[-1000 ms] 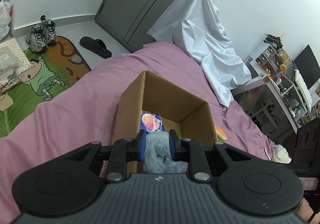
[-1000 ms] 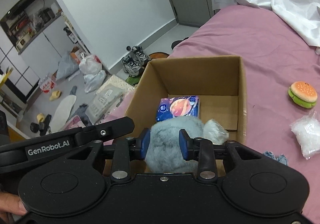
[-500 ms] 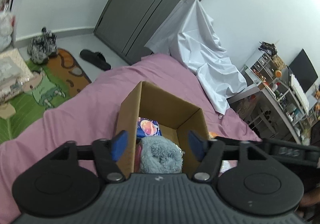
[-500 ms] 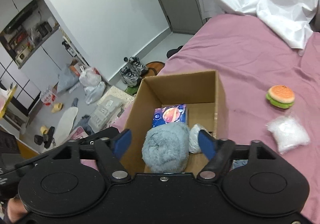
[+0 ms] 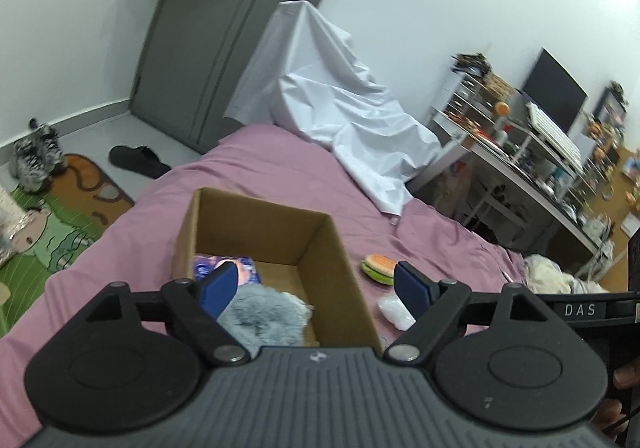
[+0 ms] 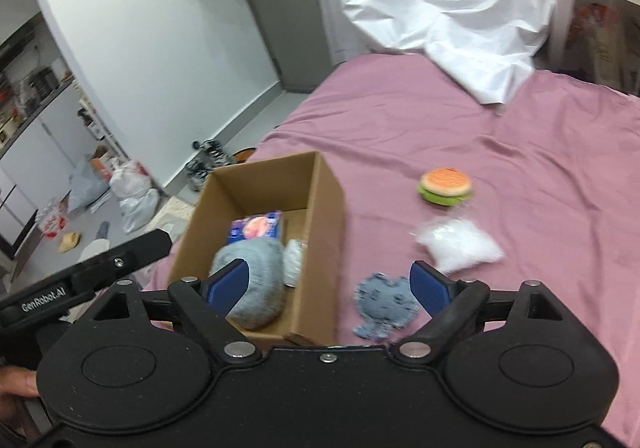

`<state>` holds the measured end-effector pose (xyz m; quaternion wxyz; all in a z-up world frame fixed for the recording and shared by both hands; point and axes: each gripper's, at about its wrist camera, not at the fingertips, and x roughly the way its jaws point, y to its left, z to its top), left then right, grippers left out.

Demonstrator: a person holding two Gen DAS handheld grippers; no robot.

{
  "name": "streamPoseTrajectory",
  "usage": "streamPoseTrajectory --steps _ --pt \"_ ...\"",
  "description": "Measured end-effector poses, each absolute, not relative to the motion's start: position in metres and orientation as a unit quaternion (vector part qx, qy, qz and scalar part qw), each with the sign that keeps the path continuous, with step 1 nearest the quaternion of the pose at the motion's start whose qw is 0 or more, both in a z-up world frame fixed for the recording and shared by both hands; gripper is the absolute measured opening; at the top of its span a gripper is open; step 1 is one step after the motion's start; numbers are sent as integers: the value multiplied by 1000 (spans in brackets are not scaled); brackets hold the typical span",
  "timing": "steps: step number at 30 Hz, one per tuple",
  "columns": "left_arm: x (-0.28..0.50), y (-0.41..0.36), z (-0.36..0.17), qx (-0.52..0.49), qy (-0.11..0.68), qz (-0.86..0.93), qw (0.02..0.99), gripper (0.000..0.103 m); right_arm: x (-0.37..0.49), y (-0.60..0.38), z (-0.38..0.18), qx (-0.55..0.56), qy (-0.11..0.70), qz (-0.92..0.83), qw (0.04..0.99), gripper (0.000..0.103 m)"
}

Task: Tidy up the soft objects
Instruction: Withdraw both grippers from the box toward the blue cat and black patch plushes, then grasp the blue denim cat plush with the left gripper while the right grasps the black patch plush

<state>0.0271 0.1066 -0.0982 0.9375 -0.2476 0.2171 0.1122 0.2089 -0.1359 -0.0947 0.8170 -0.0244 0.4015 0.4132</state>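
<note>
An open cardboard box (image 5: 340,260) (image 6: 324,203) stands on the pink bed. Inside it lie a fluffy grey plush (image 5: 264,314) (image 6: 250,276), a blue printed packet (image 6: 256,228) (image 5: 246,268) and a small white bundle (image 6: 294,260). My left gripper (image 5: 316,286) hovers over the box's near end, jaws opening wide, nothing pressed between them. My right gripper (image 6: 326,286) hangs over the box's right wall, jaws also opening and empty. On the bed right of the box lie a burger toy (image 6: 444,185) (image 5: 378,268), a clear plastic bag (image 6: 460,246) (image 5: 394,312) and a blue-grey fabric cat (image 6: 384,304).
A white sheet (image 5: 340,103) (image 6: 436,19) drapes over something at the bed's far side. A desk with shelves and a monitor (image 5: 552,95) stands to the right. Shoes (image 5: 34,155), a slipper and a cartoon mat lie on the floor left of the bed (image 6: 520,119).
Both grippers let go of the grey plush, which now rests in the box. Both sets of jaws spread wide and both hands lifted and pulled back, the right one swinging rightward.
</note>
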Motion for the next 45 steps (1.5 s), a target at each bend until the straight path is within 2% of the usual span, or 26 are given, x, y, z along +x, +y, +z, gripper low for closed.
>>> streamPoseTrajectory --steps 7,22,32,45 --pt "40 87 -91 -202 237 75 947 84 207 -160 -107 -19 413 384 826 92" --pt "77 46 -92 -129 329 19 935 84 202 -195 -130 -12 442 350 826 92" --pt "108 23 -94 -75 362 -19 929 84 203 -204 -147 -2 451 329 829 92" --pt "151 -7 -114 6 415 -60 908 81 212 -201 -164 24 480 331 812 68"
